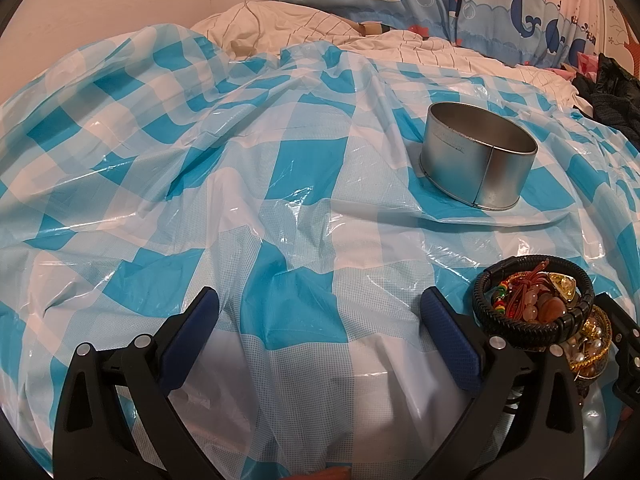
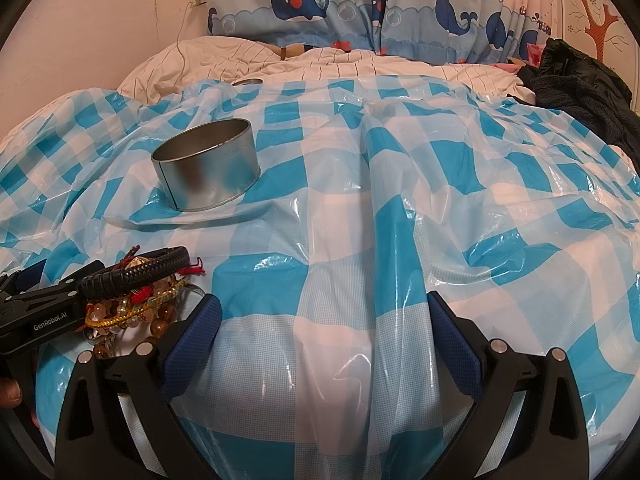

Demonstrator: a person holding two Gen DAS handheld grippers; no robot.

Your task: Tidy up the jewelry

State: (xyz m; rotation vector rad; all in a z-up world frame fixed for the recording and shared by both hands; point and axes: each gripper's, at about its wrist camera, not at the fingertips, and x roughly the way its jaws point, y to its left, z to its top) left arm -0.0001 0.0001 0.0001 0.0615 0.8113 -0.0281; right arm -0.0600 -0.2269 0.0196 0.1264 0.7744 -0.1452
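A pile of jewelry (image 1: 536, 304) lies on the blue-and-white checked plastic sheet (image 1: 280, 184): a black braided bracelet on top of beaded and gold bracelets with red cord. It lies just right of my left gripper (image 1: 320, 308), which is open and empty. In the right wrist view the pile (image 2: 136, 292) lies just left of my right gripper (image 2: 324, 316), also open and empty. A round empty metal tin (image 1: 478, 156) stands beyond the pile; it also shows in the right wrist view (image 2: 206, 164).
The sheet covers a bed and is wrinkled. A white striped duvet (image 2: 360, 60) and whale-print curtains (image 2: 360, 4) lie behind. Dark clothing (image 2: 584, 84) sits at the far right. A small metal lid (image 2: 248, 82) lies at the sheet's far edge.
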